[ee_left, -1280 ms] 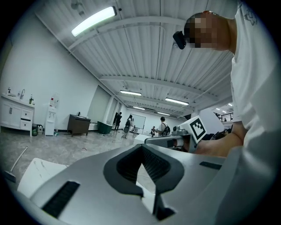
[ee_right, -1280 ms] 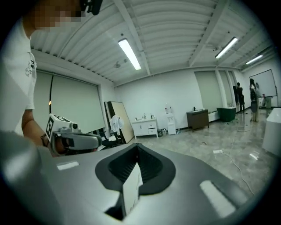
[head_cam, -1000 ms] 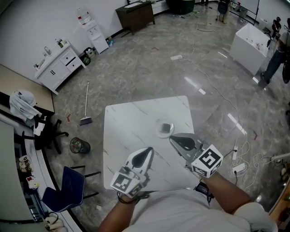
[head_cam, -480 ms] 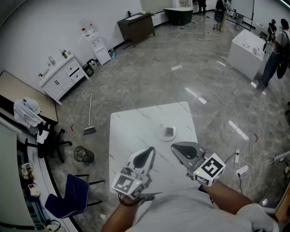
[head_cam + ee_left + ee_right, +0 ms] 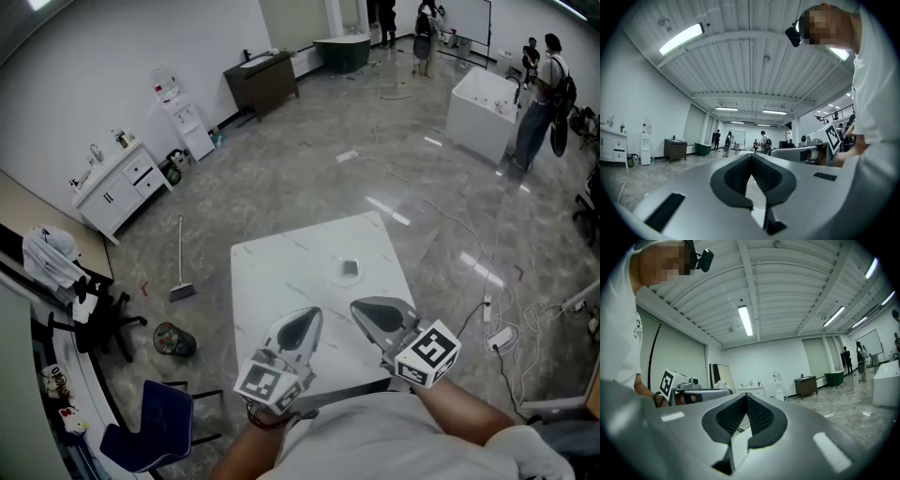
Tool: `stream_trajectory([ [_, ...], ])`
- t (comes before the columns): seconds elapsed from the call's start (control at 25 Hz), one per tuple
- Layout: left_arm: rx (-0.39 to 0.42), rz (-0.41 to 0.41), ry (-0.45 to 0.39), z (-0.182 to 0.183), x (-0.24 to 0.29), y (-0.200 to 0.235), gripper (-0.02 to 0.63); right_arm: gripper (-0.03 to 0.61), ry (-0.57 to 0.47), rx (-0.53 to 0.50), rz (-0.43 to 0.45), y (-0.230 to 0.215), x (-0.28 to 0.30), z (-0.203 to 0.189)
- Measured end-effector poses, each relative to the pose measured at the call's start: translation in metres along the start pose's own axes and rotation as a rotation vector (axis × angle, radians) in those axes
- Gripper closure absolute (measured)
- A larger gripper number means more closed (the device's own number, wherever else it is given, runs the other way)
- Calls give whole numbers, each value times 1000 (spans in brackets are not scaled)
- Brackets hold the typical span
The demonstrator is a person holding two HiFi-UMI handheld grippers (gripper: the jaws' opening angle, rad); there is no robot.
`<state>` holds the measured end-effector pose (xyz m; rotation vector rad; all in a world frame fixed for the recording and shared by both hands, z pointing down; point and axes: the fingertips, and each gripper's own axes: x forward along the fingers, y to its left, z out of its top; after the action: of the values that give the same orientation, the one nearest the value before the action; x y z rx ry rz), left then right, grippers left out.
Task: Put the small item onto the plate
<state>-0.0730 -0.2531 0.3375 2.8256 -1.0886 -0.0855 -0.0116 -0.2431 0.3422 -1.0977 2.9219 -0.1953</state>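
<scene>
Though far from plate [image 5: 338, 275], broom [image 5: 180, 262], bin [image 5: 172, 339]

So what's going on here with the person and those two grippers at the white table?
A person stands at a white table with a two-jaw gripper in each hand. The left gripper and the right gripper are both shut and empty, held level close to the person's body over the table's near edge. Farther out on the table, the small dark item sits on the plate, apart from both grippers, so the placing looks done.
</scene>
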Motion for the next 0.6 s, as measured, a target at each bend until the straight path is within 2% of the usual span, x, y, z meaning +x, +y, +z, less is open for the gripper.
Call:
stream_trajectory([
  [0.32, -22, -44, -8, 2, -48, -20, 607, 577, -17, 3, -49, 50, -15, 2],
  [0.6, 2, -54, -33, 11, -76, -28, 607, 577, -38, -1, -59, 80, -19, 12],
])
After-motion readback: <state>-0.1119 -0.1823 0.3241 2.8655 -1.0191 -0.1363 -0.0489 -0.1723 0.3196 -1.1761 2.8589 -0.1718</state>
